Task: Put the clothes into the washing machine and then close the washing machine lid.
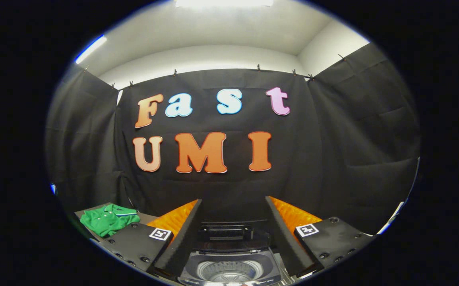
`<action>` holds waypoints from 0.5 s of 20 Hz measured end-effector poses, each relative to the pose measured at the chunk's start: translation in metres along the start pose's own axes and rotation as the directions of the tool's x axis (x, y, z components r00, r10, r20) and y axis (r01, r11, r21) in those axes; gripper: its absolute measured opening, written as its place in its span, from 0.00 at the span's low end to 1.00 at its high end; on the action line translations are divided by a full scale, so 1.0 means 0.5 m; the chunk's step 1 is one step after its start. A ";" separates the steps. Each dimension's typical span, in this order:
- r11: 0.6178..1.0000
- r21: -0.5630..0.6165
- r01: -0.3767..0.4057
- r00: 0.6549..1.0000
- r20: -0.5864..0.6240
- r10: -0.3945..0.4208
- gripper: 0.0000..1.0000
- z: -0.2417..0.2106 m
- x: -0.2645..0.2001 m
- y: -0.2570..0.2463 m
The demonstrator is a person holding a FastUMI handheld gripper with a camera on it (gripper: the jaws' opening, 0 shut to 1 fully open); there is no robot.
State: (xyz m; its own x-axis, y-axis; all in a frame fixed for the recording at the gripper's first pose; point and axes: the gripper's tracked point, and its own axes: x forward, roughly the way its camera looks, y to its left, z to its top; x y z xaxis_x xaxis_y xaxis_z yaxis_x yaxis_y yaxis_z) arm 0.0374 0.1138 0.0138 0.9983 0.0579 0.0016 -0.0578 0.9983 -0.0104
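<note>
Claw [233, 222]: held wide, nothing gripped, above the washing machine [229, 266].
Lid [225, 232]: raised for loading.
Green shirt [109, 219]: at ten o'clock, on counter [146, 217], awaiting pickup.

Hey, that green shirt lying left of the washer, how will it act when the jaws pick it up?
The green shirt lies rumpled in soft folds, so it will probably droop and dangle. It looks like thin fabric, likely light. The gripper is open above the washing machine; a pinch may catch only one layer.

Green shirt [109, 219] lies on the table [146, 217].
</note>
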 end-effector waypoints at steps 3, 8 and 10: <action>0.998 -0.018 -0.064 0.998 0.002 0.064 0.98 0.018 0.038 0.115; 0.978 0.038 -0.207 0.978 -0.008 0.207 0.98 0.017 0.083 0.344; 0.958 0.097 -0.271 0.961 -0.024 0.275 0.98 0.008 0.100 0.446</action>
State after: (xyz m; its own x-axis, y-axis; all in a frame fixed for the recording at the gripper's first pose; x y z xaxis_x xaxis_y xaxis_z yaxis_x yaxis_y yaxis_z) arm 0.0742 0.3395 0.0155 0.9438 0.3296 -0.0252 -0.3264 0.9412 0.0867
